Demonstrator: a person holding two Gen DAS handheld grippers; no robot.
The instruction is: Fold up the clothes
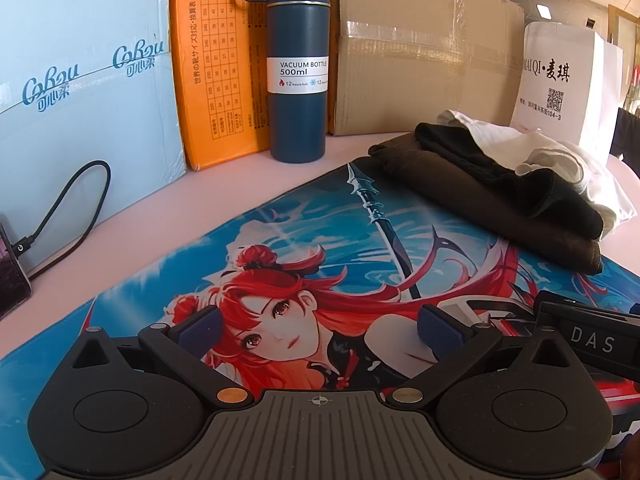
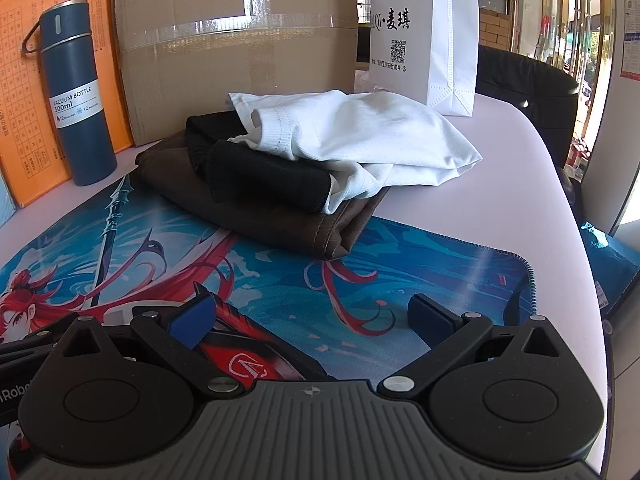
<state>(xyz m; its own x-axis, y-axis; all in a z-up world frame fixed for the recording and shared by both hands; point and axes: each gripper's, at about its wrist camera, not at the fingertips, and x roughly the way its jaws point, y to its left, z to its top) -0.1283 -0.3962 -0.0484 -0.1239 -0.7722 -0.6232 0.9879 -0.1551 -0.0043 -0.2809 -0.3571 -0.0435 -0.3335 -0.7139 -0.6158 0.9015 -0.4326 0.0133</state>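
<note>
Both the left gripper (image 1: 320, 330) and right gripper (image 2: 320, 320) are hovering wide open and empty. The clothes pile (image 2: 288, 160) is sitting toward the surface's far edge; take the loose white garment (image 2: 360, 132) first, pinching one layer.

**Shop or small office back area**

Sealed cardboard carton (image 2: 236, 52), orange shoe-size box (image 1: 216, 64) and branded white shop bag (image 2: 424, 32) line the worktop (image 2: 500, 184); glass storefront doors and ceiling panel lights behind.
</note>
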